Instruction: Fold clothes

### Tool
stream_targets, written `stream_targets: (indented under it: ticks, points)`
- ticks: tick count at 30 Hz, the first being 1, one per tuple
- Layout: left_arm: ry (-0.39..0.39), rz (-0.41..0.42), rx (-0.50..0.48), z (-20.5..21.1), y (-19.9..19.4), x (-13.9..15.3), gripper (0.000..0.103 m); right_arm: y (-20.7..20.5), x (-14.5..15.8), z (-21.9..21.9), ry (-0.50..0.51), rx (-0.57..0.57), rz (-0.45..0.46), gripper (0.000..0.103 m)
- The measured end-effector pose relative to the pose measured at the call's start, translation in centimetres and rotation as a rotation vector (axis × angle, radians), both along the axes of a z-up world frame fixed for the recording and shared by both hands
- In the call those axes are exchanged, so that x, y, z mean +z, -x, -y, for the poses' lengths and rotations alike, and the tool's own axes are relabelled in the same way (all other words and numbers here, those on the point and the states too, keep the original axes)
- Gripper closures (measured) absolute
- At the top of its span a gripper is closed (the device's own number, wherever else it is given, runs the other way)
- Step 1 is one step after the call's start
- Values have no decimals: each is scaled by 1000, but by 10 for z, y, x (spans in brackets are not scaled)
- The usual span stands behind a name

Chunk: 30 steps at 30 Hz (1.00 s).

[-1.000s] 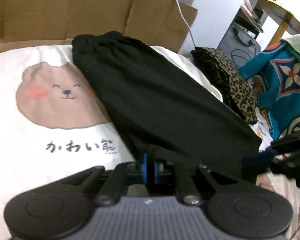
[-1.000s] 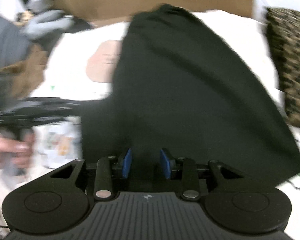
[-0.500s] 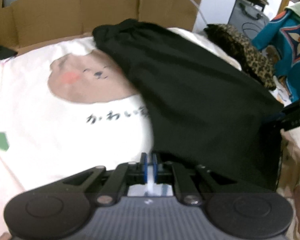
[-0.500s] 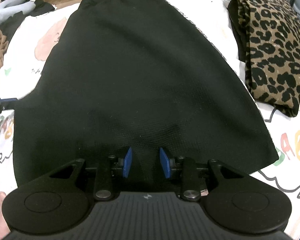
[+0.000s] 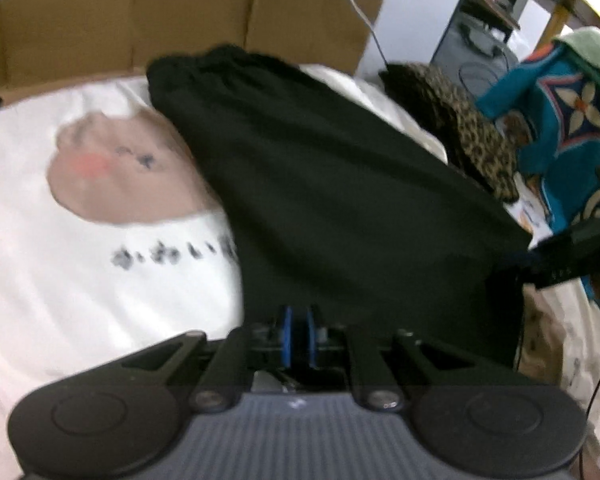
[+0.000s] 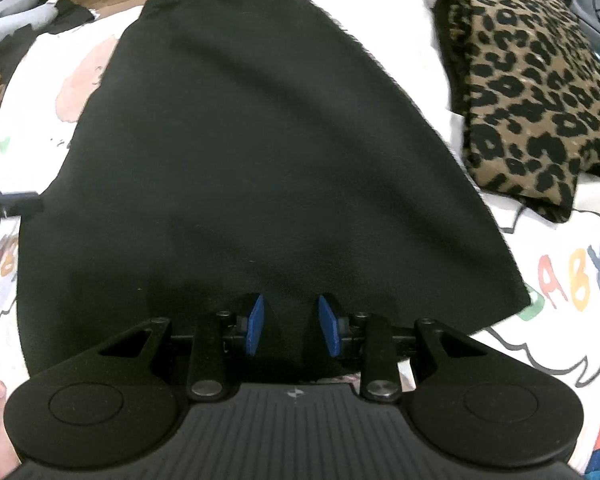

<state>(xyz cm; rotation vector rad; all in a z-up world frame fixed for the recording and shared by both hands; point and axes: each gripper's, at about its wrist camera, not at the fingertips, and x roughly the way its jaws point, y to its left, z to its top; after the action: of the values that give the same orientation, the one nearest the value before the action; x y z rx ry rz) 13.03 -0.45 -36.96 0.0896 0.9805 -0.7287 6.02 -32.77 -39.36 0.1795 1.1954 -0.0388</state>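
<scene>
The black garment (image 6: 268,152) is a matt cloth with a fine, slightly grainy knit, gathered into small puckers at its far end. Under it lies a white sheet (image 5: 60,280) of smooth, soft cloth, printed with a flat tan bear and dark lettering. Right of the black garment, the folded leopard-print fabric (image 6: 532,92) looks thicker and faintly fuzzy. Behind the black garment stands plain brown cardboard (image 5: 180,12), dull and creased. The right hand-held gripper (image 6: 291,326) is matt black plastic with ribbed housing, bright metal pivot screws and smooth blue pads (image 6: 255,324).
</scene>
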Motion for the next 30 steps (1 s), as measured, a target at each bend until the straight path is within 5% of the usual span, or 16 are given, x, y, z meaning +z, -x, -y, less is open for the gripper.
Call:
stream_targets:
  ticks: [11,17,22,30]
  points:
    - [-80,-41,-73,7,28,-11,93,12,-1,15,27,-69,-28,66]
    - [-22,-11,-126,24,38,13,93,21,19,16,2,-92,29,65]
    - [-2,7,-190,56,35,10,93,9,22,-4,-38,-23,89,65]
    - [-3,-77,-225,77,48,-14,93,-24,12,-59,-46,138,103,65]
